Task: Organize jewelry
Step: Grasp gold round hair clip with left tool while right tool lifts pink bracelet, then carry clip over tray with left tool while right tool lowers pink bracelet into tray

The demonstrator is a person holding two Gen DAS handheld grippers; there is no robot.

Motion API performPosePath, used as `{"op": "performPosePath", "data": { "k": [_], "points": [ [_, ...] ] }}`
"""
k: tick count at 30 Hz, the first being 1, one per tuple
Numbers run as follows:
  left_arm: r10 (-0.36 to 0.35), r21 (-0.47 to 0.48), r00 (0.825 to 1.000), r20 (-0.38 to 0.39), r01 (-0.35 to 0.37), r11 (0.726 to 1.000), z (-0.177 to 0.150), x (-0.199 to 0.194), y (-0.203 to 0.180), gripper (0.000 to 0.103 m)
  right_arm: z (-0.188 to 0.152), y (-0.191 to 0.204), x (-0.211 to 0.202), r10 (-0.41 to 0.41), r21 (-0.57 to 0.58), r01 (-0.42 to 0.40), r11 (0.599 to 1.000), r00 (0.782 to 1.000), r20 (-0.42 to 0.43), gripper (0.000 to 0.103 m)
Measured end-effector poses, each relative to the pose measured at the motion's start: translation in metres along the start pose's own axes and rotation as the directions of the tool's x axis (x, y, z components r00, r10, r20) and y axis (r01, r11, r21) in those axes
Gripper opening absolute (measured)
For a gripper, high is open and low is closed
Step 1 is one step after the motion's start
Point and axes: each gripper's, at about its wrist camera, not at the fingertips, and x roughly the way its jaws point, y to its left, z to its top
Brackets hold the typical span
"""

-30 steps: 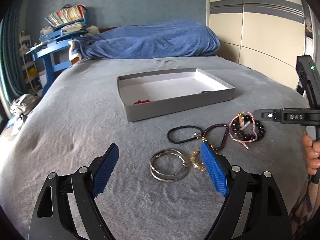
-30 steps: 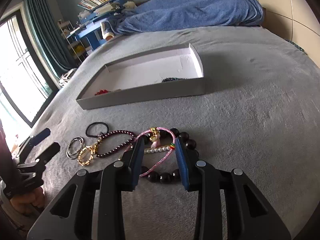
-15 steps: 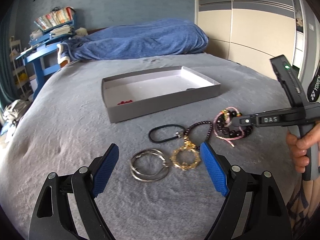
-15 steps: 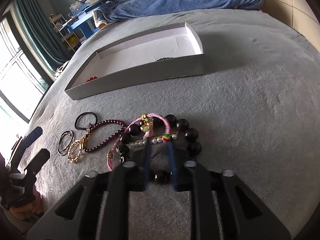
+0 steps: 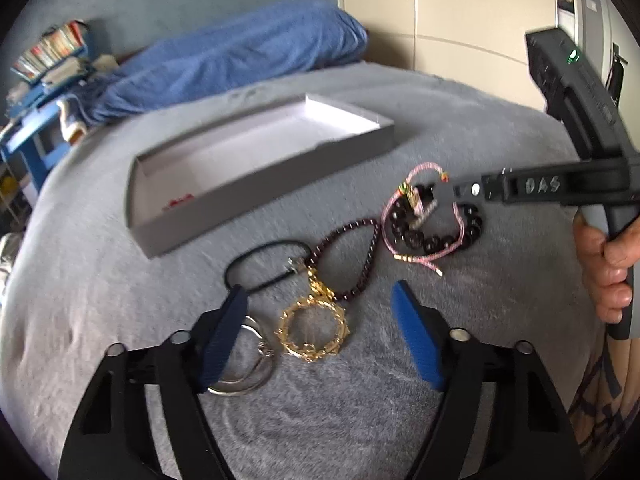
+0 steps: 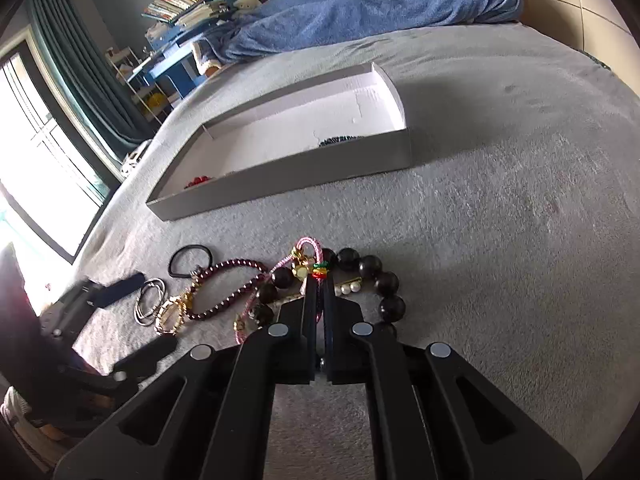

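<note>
A shallow grey box (image 5: 256,204) (image 6: 304,168) with a white inside lies on the grey bed. Jewelry lies in front of it: a gold ring pendant (image 5: 312,330), silver hoops (image 5: 252,376), a black hair tie (image 5: 260,264), a dark red bead strand (image 5: 356,256), and a pile of big black beads (image 6: 376,280) with a pink cord bracelet (image 5: 404,216) (image 6: 308,246). My left gripper (image 5: 320,328) is open, astride the gold pendant. My right gripper (image 6: 319,284) (image 5: 440,196) is shut on the pink cord bracelet, low over the pile.
The box holds red beads (image 6: 198,180) at its left end and a dark bead strand (image 6: 340,141) at its right. A blue duvet (image 5: 240,64) lies at the head of the bed. A blue desk with books (image 6: 184,20) stands beyond.
My right gripper has shut on the pink cord bracelet. My left gripper has moved right and forward, from over the silver hoops to over the gold pendant.
</note>
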Motion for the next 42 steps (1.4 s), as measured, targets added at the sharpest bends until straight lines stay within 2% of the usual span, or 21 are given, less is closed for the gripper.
{"op": "performPosePath", "data": {
  "k": [6,10,13,25,42],
  "points": [
    [-0.011,-0.017,0.998,-0.060,0.010,1.000,-0.001,0.012,0.004,0.057,0.002,0.001,-0.003,0.014,0.002,-0.014,1.000,1.000,0.013,0.003],
    [-0.027,-0.021,0.997,-0.078,0.026,0.999,-0.004,0.014,0.003,0.042,0.003,0.003,-0.005,0.020,-0.005,-0.020,1.000,1.000,0.022,0.003],
    [-0.042,-0.027,0.996,-0.076,0.040,0.999,-0.006,0.013,0.003,0.040,0.003,0.004,-0.008,0.030,-0.005,-0.030,1.000,0.999,0.035,0.003],
    [-0.045,-0.052,0.999,0.026,0.046,0.998,-0.007,-0.016,0.006,0.039,0.008,0.013,-0.026,0.080,-0.029,-0.077,0.997,0.990,0.114,0.003],
    [-0.043,-0.085,0.990,0.132,0.055,0.995,0.007,-0.051,0.021,0.039,0.016,0.017,-0.057,0.152,-0.036,-0.148,0.988,0.968,0.199,0.003]
  ]
}}
